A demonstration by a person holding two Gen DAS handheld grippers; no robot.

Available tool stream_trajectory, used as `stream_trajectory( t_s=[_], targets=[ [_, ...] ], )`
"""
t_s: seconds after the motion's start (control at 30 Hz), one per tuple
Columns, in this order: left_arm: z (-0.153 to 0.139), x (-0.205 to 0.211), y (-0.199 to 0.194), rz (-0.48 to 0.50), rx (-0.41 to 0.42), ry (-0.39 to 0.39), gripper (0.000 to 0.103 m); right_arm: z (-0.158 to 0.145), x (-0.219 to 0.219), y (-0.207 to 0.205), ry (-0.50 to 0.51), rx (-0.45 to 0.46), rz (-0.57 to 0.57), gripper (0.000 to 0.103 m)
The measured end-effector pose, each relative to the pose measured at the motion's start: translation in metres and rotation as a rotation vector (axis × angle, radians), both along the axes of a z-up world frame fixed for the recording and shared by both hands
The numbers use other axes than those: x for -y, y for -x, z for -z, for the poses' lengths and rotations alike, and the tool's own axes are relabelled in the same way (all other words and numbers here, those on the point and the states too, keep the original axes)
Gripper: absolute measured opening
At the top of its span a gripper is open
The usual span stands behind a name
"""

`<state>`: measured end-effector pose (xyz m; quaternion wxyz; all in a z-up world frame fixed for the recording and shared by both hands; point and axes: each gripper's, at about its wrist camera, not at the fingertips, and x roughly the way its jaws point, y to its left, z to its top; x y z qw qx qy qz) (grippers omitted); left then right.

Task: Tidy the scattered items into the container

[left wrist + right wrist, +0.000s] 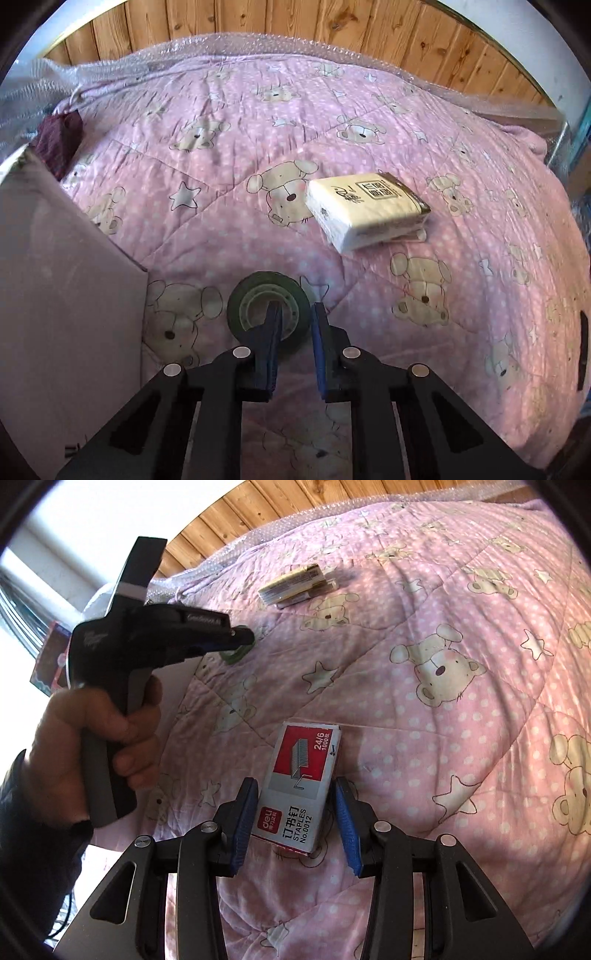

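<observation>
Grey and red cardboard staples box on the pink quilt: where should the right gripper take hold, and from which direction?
Grip the grey and red cardboard staples box across its two long side edges, coming from above along its length. It lies flat, label up, and the right gripper already straddles its near end with open jaws; the narrow width fits between them.

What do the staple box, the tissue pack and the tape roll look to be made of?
Staple box: printed cardboard with a matte finish, judging by its crisp folded edges. Tissue pack: soft paper tissues in thin glossy plastic film; its surface shines and the corners are rounded. Tape roll: dark green tape, possibly plastic or paper, wound on a pale ribbed core that looks like plastic.
</observation>
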<state>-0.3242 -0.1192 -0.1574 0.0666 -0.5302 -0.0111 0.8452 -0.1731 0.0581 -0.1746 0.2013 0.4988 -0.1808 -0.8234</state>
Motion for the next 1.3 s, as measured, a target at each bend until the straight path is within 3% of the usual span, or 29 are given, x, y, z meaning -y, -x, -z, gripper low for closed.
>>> stream_trajectory(
  t_s=[0.4, 0.5, 0.57, 0.63, 0.7, 0.8, 0.87, 0.93, 1.1, 1.3],
  targets=[
    [-0.017, 0.016, -0.034, -0.018, -0.002, -0.103, 0.01, -0.011, -0.01, -0.008, 0.025, -0.021, 0.016, 0.044],
    [-0.021, 0.012, -0.038, -0.014, -0.022, -0.05, 0.01, -0.01, -0.01, -0.006, 0.032, -0.019, 0.015, 0.044],
    [-0.022, 0.012, -0.032, -0.024, -0.039, 0.007, 0.021, -0.01, -0.009, -0.006, 0.034, -0.021, 0.011, 0.044],
    [-0.019, 0.015, -0.024, -0.051, -0.047, 0.032, 0.064, -0.009, -0.008, -0.007, 0.038, -0.02, 0.003, 0.044],
    [-0.016, 0.016, -0.017, -0.049, -0.062, 0.037, 0.068, -0.007, -0.008, -0.007, 0.041, -0.015, 0.001, 0.044],
    [-0.001, 0.014, -0.005, -0.038, -0.034, 0.05, 0.068, -0.004, -0.009, -0.005, 0.044, -0.006, 0.003, 0.044],
    [0.013, 0.019, 0.004, -0.07, 0.006, 0.049, 0.049, -0.002, -0.01, -0.005, 0.044, -0.003, 0.004, 0.044],
    [0.011, 0.025, 0.005, -0.091, -0.01, 0.009, 0.049, 0.0, -0.012, -0.005, 0.049, 0.002, 0.006, 0.044],
    [0.007, 0.03, -0.004, -0.085, -0.006, -0.004, 0.048, -0.004, -0.012, -0.006, 0.044, -0.008, 0.006, 0.044],
    [-0.004, 0.023, -0.039, -0.05, -0.005, -0.043, 0.048, -0.013, -0.01, -0.013, 0.028, -0.023, 0.005, 0.044]
  ],
)
